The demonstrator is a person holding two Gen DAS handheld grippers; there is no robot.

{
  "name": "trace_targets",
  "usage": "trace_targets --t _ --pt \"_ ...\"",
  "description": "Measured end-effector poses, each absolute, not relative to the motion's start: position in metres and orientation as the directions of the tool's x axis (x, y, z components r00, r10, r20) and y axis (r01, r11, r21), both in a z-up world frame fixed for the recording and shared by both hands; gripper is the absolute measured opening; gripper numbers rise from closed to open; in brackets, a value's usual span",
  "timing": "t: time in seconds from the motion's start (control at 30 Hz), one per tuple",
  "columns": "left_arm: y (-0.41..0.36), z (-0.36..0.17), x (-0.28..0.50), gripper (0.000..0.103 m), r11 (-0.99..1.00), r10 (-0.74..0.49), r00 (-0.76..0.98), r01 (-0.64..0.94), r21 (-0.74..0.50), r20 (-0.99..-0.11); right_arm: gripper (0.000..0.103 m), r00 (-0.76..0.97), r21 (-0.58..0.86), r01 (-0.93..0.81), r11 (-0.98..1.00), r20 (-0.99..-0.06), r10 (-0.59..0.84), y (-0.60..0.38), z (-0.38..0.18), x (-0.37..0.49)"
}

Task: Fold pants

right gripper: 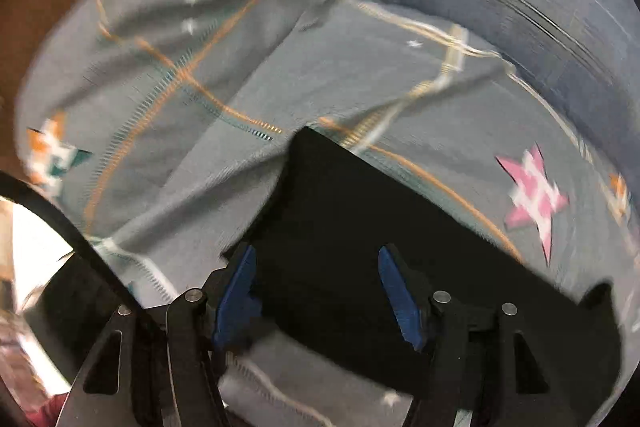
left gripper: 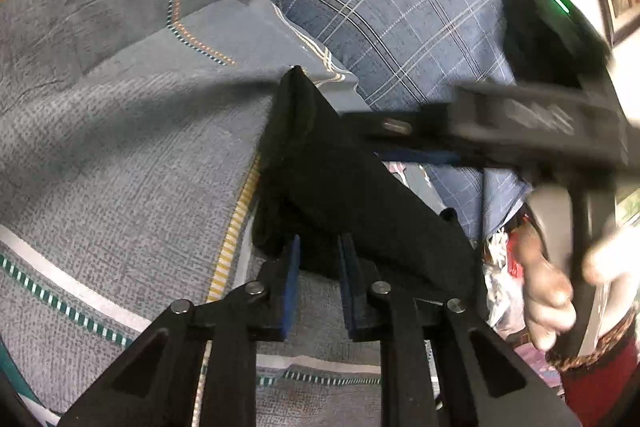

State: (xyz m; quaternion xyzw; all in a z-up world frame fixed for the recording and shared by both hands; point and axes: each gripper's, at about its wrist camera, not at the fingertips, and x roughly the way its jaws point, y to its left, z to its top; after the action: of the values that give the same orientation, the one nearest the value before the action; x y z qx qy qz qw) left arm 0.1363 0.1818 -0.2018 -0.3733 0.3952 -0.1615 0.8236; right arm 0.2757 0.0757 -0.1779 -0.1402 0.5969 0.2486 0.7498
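The black pants (left gripper: 340, 187) lie folded into a narrow stack on the grey patterned bed cover (left gripper: 120, 155). My left gripper (left gripper: 320, 267) has its blue pads a small gap apart at the near edge of the stack, with black cloth between them. In the left wrist view the right gripper (left gripper: 520, 123) reaches in from the right, blurred, over the far part of the pants. In the right wrist view the pants (right gripper: 360, 227) fill the middle, and my right gripper (right gripper: 316, 287) is open wide, its blue pads on either side of the cloth.
A blue checked pillow (left gripper: 400, 7) lies behind the pants. The bed cover (right gripper: 180, 87) carries orange stitched lines and a pink star (right gripper: 536, 195). A hand (left gripper: 548, 291) holds the right gripper's grip. Clutter lies beyond the bed edge at the right.
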Motion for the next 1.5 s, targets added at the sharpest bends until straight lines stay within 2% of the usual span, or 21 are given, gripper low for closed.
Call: trace_targets --t 0.07,0.17,0.27,0.33,0.43,0.5,0.57,0.6,0.7,0.77,0.8,0.83,0.87,0.9,0.93,0.97,1.07,1.1,1.2,1.5 --pt "0.183 -0.203 0.137 0.018 0.660 -0.566 0.636 -0.032 -0.751 -0.524 0.068 0.152 -0.006 -0.567 0.824 -0.984 0.097 0.107 -0.193 0.286" --pt "0.182 -0.201 0.136 0.024 0.656 -0.573 0.639 -0.017 -0.754 -0.513 0.071 0.140 -0.104 -0.580 0.808 -0.990 -0.027 0.130 -0.211 0.294" --pt "0.181 -0.199 0.131 0.024 0.669 -0.558 0.647 -0.020 -0.743 -0.519 0.073 0.138 -0.172 -0.584 0.793 -0.984 -0.112 0.140 -0.226 0.296" --pt "0.182 -0.196 0.125 0.028 0.683 -0.541 0.656 -0.022 -0.730 -0.526 0.072 0.161 -0.188 -0.593 0.783 -0.980 -0.114 0.143 -0.226 0.295" --pt "0.187 -0.192 0.118 0.040 0.698 -0.499 0.684 -0.048 -0.715 -0.533 0.056 0.177 -0.183 -0.604 0.776 -0.980 -0.093 0.137 -0.224 0.293" --pt "0.190 -0.189 0.112 0.049 0.705 -0.469 0.703 -0.067 -0.706 -0.535 0.038 0.179 -0.169 -0.599 0.783 -0.981 -0.074 0.127 -0.219 0.292" --pt "0.190 -0.188 0.111 0.054 0.708 -0.460 0.710 -0.070 -0.703 -0.533 0.026 0.175 -0.147 -0.592 0.792 -0.983 -0.052 0.123 -0.218 0.293" --pt "0.188 -0.188 0.113 0.057 0.713 -0.458 0.708 -0.068 -0.698 -0.537 0.022 0.178 -0.142 -0.591 0.794 -0.983 -0.043 0.123 -0.216 0.292" --pt "0.182 -0.186 0.118 0.058 0.722 -0.465 0.703 -0.051 -0.690 -0.539 0.023 0.197 -0.165 -0.604 0.779 -0.979 -0.054 0.127 -0.217 0.289" --pt "0.176 -0.188 0.128 0.057 0.719 -0.481 0.692 -0.040 -0.694 -0.538 0.031 0.197 -0.171 -0.609 0.775 -0.979 -0.062 0.130 -0.220 0.289" --pt "0.176 -0.190 0.135 0.051 0.720 -0.485 0.688 -0.036 -0.693 -0.540 0.045 0.184 -0.166 -0.605 0.779 -0.981 -0.066 0.133 -0.222 0.290" --pt "0.175 -0.190 0.137 0.044 0.724 -0.490 0.682 -0.027 -0.689 -0.542 0.054 0.168 -0.162 -0.606 0.779 -0.983 -0.073 0.135 -0.225 0.292" --pt "0.171 -0.192 0.139 0.026 0.720 -0.518 0.657 -0.012 -0.694 -0.548 0.065 0.159 -0.167 -0.607 0.777 -0.983 -0.087 0.138 -0.228 0.293" --pt "0.169 -0.195 0.140 0.007 0.716 -0.533 0.642 -0.006 -0.698 -0.552 0.066 0.166 -0.183 -0.611 0.770 -0.981 -0.102 0.140 -0.231 0.292" --pt "0.166 -0.198 0.141 0.004 0.713 -0.549 0.619 -0.004 -0.701 -0.562 0.066 0.174 -0.190 -0.615 0.765 -0.979 -0.103 0.142 -0.233 0.292" --pt "0.163 -0.201 0.142 0.004 0.722 -0.543 0.613 -0.010 -0.692 -0.575 0.060 0.180 -0.190 -0.617 0.764 -0.979 -0.098 0.143 -0.233 0.291" --pt "0.162 -0.195 0.143 0.004 0.731 -0.540 0.609 -0.003 -0.682 -0.581 0.021 0.214 -0.213 -0.622 0.754 -0.972 -0.098 0.142 -0.225 0.281" --pt "0.161 -0.192 0.144 0.004 0.730 -0.542 0.609 -0.001 -0.684 -0.579 0.017 0.209 -0.195 -0.617 0.763 -0.975 -0.081 0.139 -0.222 0.281" --pt "0.156 -0.178 0.143 0.004 0.740 -0.537 0.615 0.013 -0.673 -0.578 0.013 0.216 -0.142 -0.589 0.796 -0.976 -0.014 0.124 -0.207 0.279" --pt "0.091 -0.123 0.149 0.004 0.792 -0.551 0.600 0.156 -0.591 -0.580 0.013 0.308 0.033 -0.503 0.864 -0.927 0.215 0.045 -0.144 0.260"
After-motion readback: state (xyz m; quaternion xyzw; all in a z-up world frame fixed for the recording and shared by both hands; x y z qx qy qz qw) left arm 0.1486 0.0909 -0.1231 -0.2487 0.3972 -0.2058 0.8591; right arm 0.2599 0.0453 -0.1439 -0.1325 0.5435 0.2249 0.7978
